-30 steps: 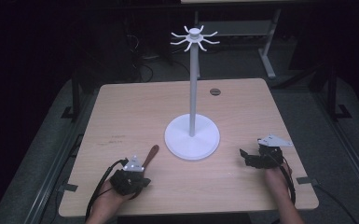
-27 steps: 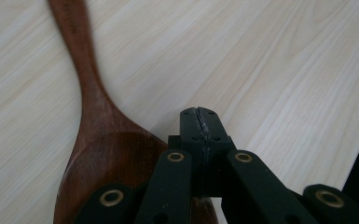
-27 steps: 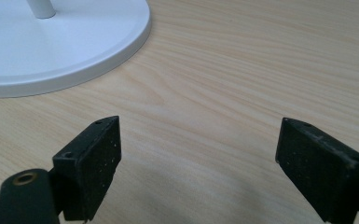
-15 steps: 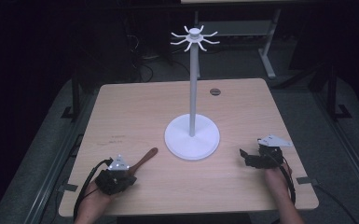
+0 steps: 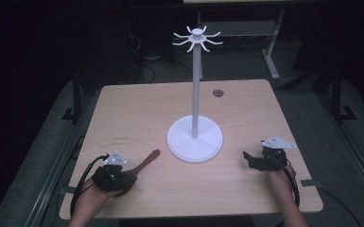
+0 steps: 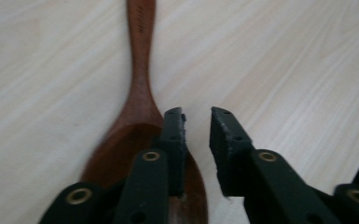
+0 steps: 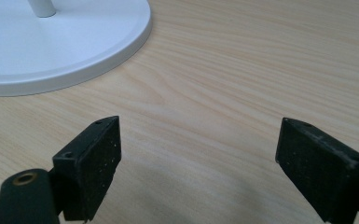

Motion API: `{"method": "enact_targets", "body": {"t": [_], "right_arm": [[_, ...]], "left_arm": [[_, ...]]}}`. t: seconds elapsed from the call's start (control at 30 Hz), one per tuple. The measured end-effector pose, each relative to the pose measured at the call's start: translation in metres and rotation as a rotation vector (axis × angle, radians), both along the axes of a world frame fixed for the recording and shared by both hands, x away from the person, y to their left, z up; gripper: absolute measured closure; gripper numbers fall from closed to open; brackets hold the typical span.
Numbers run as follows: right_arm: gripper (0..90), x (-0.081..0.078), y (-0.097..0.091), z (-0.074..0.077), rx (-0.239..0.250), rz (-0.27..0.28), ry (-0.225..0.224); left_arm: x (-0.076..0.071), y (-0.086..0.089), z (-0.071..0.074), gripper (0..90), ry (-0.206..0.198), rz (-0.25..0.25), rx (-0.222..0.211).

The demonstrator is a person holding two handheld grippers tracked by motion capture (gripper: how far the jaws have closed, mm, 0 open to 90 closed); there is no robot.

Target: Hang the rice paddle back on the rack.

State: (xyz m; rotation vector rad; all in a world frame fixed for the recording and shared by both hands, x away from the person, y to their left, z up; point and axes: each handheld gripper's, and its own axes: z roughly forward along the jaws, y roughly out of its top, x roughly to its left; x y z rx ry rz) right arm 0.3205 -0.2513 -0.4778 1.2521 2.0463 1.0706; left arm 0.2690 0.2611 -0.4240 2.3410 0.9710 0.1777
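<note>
Since the earlier frames, the left gripper [image 5: 123, 176] has drawn back toward the table's near left corner, and its jaws have just been opening; they now stand slightly apart with nothing between them. One jaw sits over the spoon's [image 6: 137, 140] bowl. That wooden spoon lies flat on the table [image 5: 137, 113], its handle pointing toward the stand [image 5: 195, 139], whose white base rests mid-table. Well to the right, the right gripper [image 7: 198, 161] has kept its place, jaws wide apart over bare wood just beside the base.
</note>
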Motion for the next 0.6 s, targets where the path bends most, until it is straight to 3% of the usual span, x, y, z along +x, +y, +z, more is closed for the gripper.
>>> {"method": "enact_targets", "body": {"t": [0.07,0.27,0.43,0.6], "right_arm": [[13.7,0.0,0.0,0.0,0.0,-0.001,0.0],[13.7,0.0,0.0,0.0,-0.003,0.0,0.002],[13.7,0.0,0.0,0.0,-0.002,0.0,0.002],[13.7,0.0,0.0,0.0,-0.002,-0.001,0.002]], "left_arm": [[0.004,0.0,0.003,70.1,0.002,0.004,-0.001],[0.018,-0.002,0.009,60.7,0.0,-0.014,0.051],[0.03,-0.006,0.012,59.2,0.029,-0.025,0.062],[0.042,-0.015,0.013,59.3,0.064,-0.037,0.116]]}}
